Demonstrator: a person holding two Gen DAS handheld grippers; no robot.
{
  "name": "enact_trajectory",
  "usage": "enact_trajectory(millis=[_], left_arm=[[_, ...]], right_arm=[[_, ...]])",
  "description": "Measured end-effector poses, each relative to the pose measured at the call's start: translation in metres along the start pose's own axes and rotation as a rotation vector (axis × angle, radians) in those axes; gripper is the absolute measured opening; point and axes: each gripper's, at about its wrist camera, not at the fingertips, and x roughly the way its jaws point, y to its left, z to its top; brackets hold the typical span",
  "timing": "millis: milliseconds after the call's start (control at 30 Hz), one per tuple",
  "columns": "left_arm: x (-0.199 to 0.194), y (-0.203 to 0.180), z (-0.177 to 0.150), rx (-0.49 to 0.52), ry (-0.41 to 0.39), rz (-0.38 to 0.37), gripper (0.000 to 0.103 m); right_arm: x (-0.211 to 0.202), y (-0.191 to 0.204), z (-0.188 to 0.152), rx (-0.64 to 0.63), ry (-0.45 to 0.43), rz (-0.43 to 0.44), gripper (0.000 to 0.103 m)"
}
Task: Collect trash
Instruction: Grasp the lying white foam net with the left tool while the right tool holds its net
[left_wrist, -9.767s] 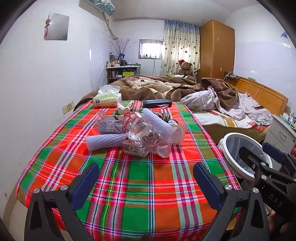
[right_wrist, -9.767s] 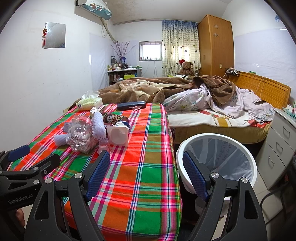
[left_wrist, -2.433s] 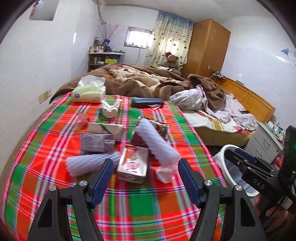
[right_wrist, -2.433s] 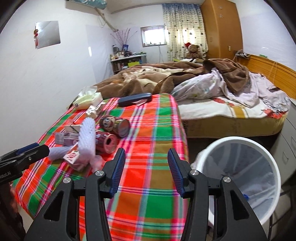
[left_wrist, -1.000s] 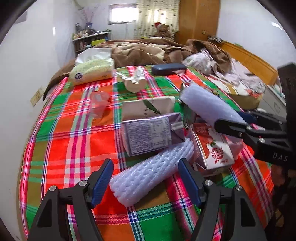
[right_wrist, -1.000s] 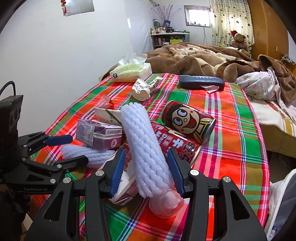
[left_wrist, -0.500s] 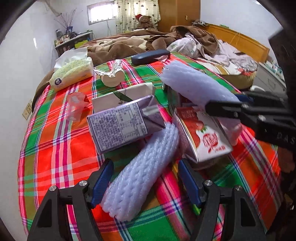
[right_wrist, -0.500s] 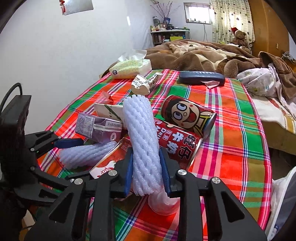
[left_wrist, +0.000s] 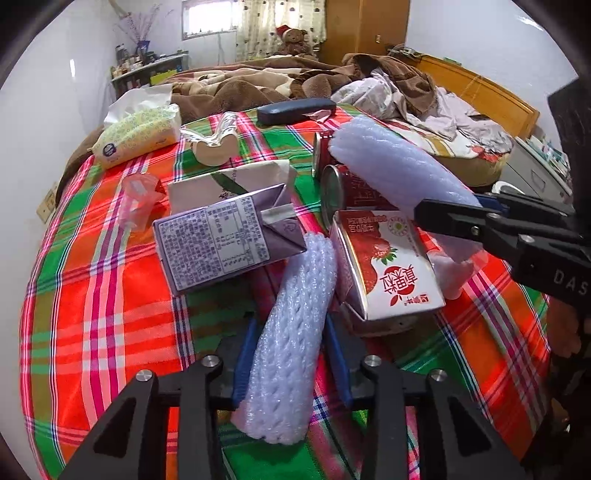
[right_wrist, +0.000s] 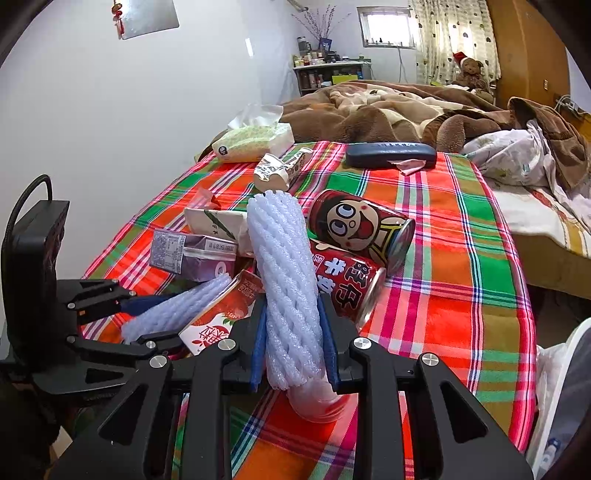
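Closing on a foam sleeve (left_wrist: 291, 332), your left tool (left_wrist: 291, 354) has its blue pads on both sides of the net, which dents between them; the sleeve lies flat on the plaid cloth (left_wrist: 92, 295), wedged between the purple carton (left_wrist: 218, 240) and the strawberry carton (left_wrist: 388, 266). Your right tool (right_wrist: 293, 339) is clamped on the second sleeve (right_wrist: 284, 277), which leans up over the two red cans (right_wrist: 347, 288) with a clear cup (right_wrist: 317, 398) under its near end.

Finish the left squeeze gently: foam net collapses, so stop once it holds and does not slide. Lift both straight up first, because each sleeve touches its neighbours and a sideways drag would likely roll the cans or tip the cartons. Watch the cup; whether it is stuck inside the sleeve is unclear, so expect it may drop. Keep the tools apart as you rise, since they sit close beside each other. The white bin (right_wrist: 554, 387) waits at the counter's right edge; carry there.
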Motion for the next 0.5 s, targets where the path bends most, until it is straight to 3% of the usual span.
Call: enact_trajectory(millis=[200, 500], left_arm=[[-0.008, -0.001, -0.005, -0.058, -0.021, -0.003, 0.028], [-0.031, -0.003, -0.015, -0.119, -0.063, 0.002, 0.027]], right_arm=[[-0.009, -0.004, -0.003, 0.014, -0.021, -0.003, 0.026], [-0.025, -0.012, -0.009, 0.046, -0.055, -0.002, 0.025]])
